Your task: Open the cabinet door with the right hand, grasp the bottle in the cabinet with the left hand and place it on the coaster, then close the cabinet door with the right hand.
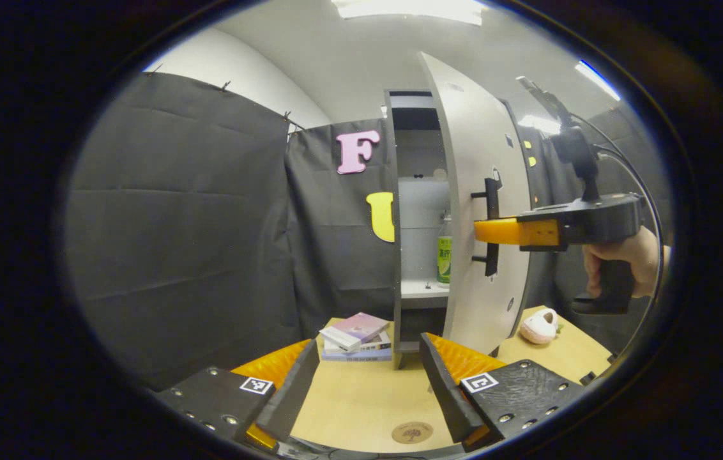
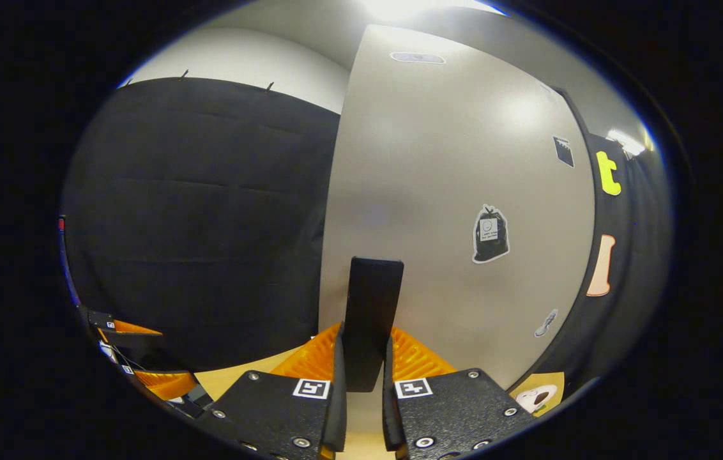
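Wooden table (image 1: 361,396), cabinet door (image 1: 483,211) being swung open.
Handle (image 2: 371,319) is being clamped by right gripper (image 2: 365,370); left gripper (image 1: 368,377), jaws apart, is needed next at the bottle (image 1: 444,252) behind the door.

Black cloth drapes (image 1: 176,223) hang as booth walls before a white wall (image 1: 240,83), a bright ceiling light panel (image 1: 409,9) glows overhead, and a light wooden tabletop (image 1: 361,399) spans below.

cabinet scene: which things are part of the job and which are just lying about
Part of the job:
cabinet door
door handle
bottle
coaster
right gripper
left gripper

Just lying about:
stack of books
small plush toy
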`<action>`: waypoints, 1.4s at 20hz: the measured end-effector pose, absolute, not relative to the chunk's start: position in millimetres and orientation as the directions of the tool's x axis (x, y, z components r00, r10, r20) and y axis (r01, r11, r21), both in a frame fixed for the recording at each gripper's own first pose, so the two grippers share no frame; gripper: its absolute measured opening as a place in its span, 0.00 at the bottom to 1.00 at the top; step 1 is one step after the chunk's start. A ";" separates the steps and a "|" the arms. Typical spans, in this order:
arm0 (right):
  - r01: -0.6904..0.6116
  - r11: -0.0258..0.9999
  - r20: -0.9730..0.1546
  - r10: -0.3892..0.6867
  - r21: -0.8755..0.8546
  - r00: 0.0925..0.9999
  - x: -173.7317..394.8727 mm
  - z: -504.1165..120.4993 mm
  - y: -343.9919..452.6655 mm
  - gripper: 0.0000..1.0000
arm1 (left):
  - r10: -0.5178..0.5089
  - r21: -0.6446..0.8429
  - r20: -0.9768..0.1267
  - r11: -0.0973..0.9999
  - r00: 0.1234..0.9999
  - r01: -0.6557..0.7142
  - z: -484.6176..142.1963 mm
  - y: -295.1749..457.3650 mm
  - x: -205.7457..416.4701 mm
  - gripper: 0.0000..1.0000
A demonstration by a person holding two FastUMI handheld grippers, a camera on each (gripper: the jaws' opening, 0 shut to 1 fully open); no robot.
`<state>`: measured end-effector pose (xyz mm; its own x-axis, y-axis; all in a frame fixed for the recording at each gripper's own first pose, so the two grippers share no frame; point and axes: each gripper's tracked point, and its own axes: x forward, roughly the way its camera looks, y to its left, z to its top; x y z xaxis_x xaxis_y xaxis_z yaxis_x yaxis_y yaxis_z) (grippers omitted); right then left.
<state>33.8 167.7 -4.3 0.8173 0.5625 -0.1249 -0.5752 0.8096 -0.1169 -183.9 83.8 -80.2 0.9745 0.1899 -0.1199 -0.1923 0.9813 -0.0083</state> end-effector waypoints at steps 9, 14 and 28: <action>-0.549 0.830 -0.102 0.541 -0.098 0.835 11.0 -5.1 126.3 0.23 | 0.113 0.026 -0.121 0.993 0.986 -0.111 -79.3 20.5 -152.2 0.91; -0.509 0.856 -0.094 0.502 -0.090 0.860 -5.8 -3.2 88.8 0.22 | 0.078 0.001 -0.089 0.997 0.993 -0.078 -67.4 -9.8 -123.5 0.91; -0.223 0.970 -0.065 0.218 -0.100 0.974 -14.6 -6.5 -25.3 0.13 | -0.058 0.079 0.023 0.995 0.998 0.056 -41.7 -79.2 23.8 0.90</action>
